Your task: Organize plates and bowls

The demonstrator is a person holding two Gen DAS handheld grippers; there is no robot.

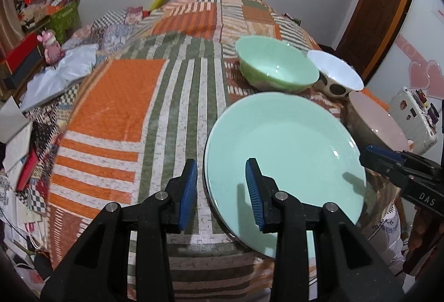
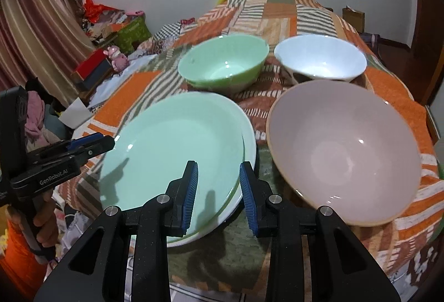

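Right gripper (image 2: 218, 195) has its fingers apart, straddling the near right rim of the green plate (image 2: 177, 152), which sits on a white plate (image 2: 247, 163), presumably for stacking. Left gripper (image 1: 221, 192), fingers apart, straddles the left rim. Pink bowl (image 2: 344, 152) lies right; green bowl (image 2: 224, 65) and white bowl (image 2: 320, 60) sit farther back, unstacked.

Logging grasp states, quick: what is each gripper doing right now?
Left gripper: open, straddling the green plate rim, holding nothing.
Right gripper: open, straddling the plate's other edge, holding nothing.
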